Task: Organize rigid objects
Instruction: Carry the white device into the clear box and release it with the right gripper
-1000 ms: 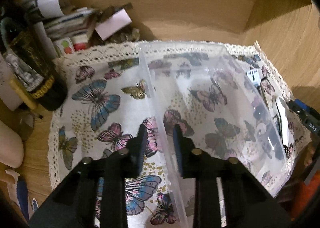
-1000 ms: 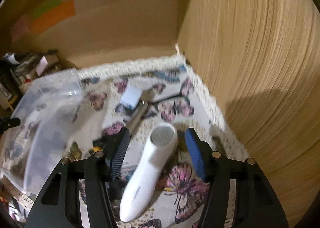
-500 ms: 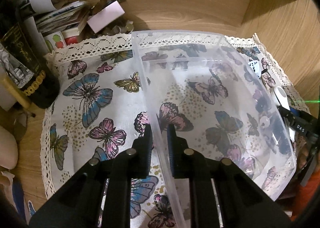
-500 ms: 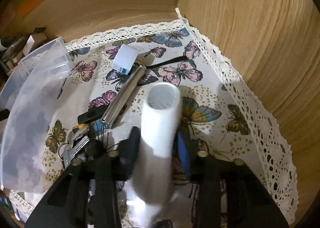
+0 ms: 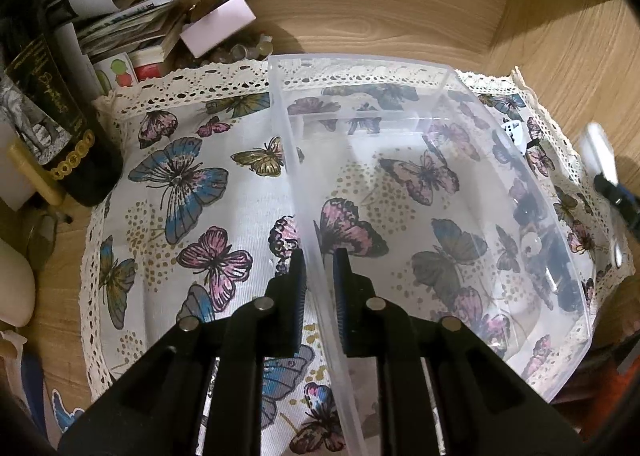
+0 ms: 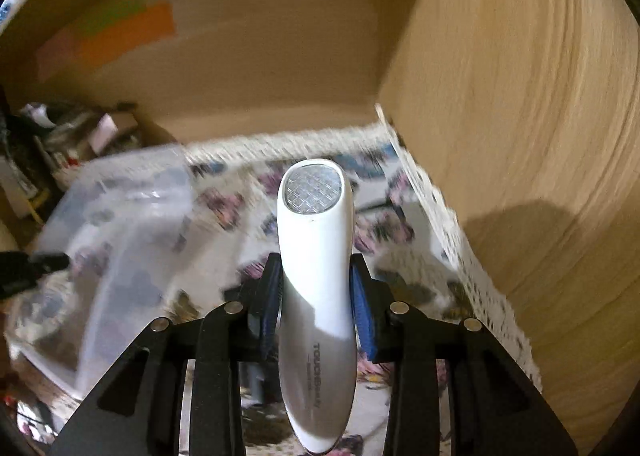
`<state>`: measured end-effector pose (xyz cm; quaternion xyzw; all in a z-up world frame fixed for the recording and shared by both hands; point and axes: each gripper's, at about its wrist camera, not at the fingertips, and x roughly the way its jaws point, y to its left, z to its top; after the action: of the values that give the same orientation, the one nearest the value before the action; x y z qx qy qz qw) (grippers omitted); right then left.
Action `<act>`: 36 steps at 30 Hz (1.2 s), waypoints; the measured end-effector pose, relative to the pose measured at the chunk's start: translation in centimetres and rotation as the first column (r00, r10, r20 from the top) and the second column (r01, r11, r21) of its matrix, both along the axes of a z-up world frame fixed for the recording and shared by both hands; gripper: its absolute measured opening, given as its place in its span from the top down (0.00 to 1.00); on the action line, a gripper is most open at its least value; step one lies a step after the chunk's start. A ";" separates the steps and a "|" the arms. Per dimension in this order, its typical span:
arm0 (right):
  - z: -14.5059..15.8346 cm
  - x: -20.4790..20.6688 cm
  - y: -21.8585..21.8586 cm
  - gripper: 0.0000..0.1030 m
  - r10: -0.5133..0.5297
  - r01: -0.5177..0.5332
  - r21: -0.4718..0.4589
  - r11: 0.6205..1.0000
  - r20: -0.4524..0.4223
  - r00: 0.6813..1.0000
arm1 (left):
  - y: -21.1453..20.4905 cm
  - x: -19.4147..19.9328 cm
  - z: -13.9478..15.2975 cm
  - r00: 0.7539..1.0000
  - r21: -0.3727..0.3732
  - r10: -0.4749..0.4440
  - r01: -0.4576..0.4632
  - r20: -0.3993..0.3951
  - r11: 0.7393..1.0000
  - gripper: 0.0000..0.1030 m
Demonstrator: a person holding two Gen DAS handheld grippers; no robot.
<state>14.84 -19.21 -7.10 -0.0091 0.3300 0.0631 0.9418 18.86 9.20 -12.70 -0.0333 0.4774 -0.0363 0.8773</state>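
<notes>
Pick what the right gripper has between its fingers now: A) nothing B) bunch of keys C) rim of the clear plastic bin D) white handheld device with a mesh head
D: in the right wrist view the right gripper is shut on the white handheld device, its pads pressed to both sides of the body and the mesh head pointing away from the camera.

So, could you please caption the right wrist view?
Right claw grips a white handheld device above the butterfly cloth.
</notes>
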 end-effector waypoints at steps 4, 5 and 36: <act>1.9 -0.3 1.8 0.71 0.053 -0.053 0.003 0.999 0.053 0.997 | 0.1 0.0 0.0 1.000 -0.004 0.000 0.000 0.001 1.000 0.87; 2.4 -0.6 2.5 0.71 0.070 -0.071 -0.001 0.998 0.070 0.995 | 0.1 0.0 0.0 1.000 -0.002 -0.002 0.002 0.002 1.000 0.87; -0.8 4.5 17.5 0.71 0.400 -0.411 -0.049 0.910 -0.150 0.904 | 0.0 -0.5 0.0 0.999 0.005 -0.029 0.029 0.035 1.000 0.85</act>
<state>19.35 -1.72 -7.87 -0.1105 0.3871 0.2451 0.8820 18.34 9.19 -12.69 -0.0236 0.4625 -0.0486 0.8850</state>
